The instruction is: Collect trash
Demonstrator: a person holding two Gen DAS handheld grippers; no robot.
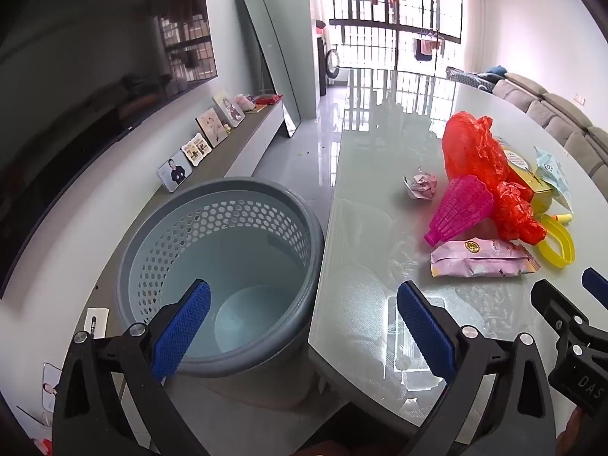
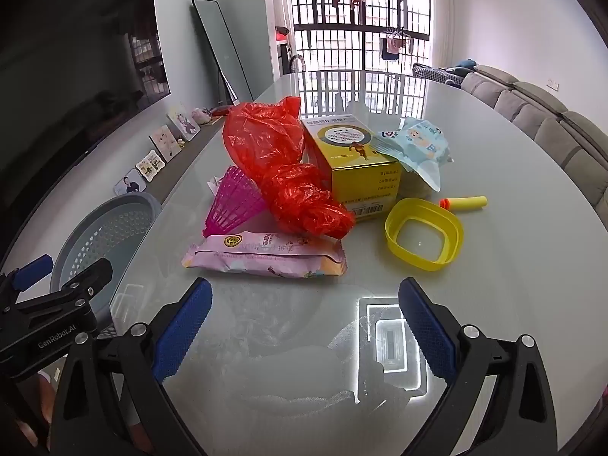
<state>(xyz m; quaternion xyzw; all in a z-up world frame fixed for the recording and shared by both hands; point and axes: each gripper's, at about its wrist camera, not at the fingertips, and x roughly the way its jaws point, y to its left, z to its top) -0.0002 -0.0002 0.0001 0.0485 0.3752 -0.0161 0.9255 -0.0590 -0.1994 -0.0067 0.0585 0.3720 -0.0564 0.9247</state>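
Left wrist view: the left claw (image 1: 304, 326) is held wide and empty, one blue pad over the mouth of the grey bin (image 1: 224, 281) and the other over the edge of the table (image 1: 364, 197). The bin is stood on the floor, touching or just beside the table's near left edge; such a place lets trash be carried off the edge and dropped in with little travel. Nothing is seen inside the bin, so the collecting is judged not yet begun.

Right wrist view: the right claw (image 2: 304, 319) is likewise spread wide and empty, and is pointed at the trash heap, presumably so that the nearest piece can be taken first. Relative to the bin, the heap lies to the right, on the table, well apart from its rim. Closest to the claw lies the pink snack packet (image 2: 262, 254); behind it the pink shuttlecock (image 2: 233, 201) and the red plastic bag (image 2: 281, 167) are piled against the yellow box (image 2: 361, 178), on which a pale blue wrapper (image 2: 414, 144) rests. A yellow ring (image 2: 423, 235) and a foam dart (image 2: 463, 202) lie further right. A crumpled paper (image 1: 420, 188) sits on the heap's bin side.
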